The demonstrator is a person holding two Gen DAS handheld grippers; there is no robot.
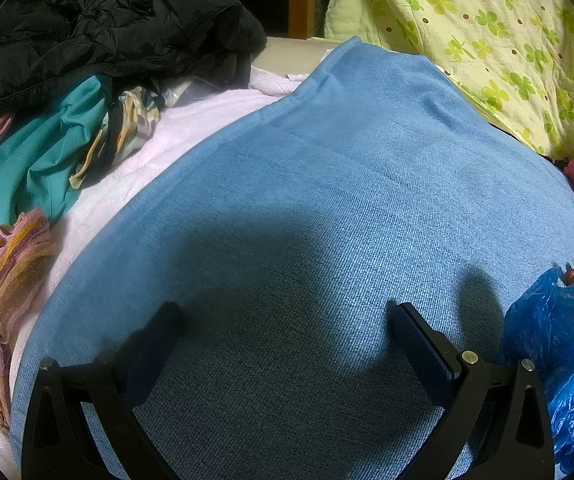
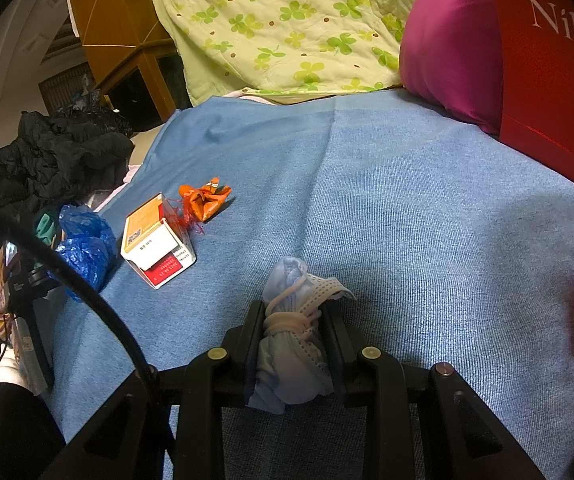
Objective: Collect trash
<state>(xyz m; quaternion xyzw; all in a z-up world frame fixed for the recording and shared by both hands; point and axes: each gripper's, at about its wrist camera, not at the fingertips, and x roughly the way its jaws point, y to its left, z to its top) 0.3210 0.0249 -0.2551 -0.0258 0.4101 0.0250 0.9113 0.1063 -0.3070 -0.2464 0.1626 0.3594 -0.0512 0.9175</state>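
Right wrist view first: my right gripper is squeezed tight on a rolled-up face mask, light blue with its ear loops wound round it. The fingers press it from both sides, low in the middle of the picture at 6 o'clock. The mask is soft and squashy, so I think it could slip out if I swing too fast — and one loose strap sticks out at the top and could catch on something.

A little farther off, at about 10 o'clock from the mask, a small box lies on the blue blanket. Just past it, touching its far corner I think, is a crumpled orange wrapper with thin red threads. Those threads could snag on a finger and drag the wrapper along when I only want the box.

At 9 o'clock, at the blanket's edge, sits the blue plastic bag. It is floppy, and I cannot see its mouth from here, so the mask might miss and fall off the side. A black cable curves across in front of it and could get in my way.

In the left wrist view, my left gripper is spread wide and holds nothing — just blanket between its fingers. The bag shows at 4 o'clock there.

Farthest away, at 12 o'clock, lie a green clover quilt and a pink pillow.
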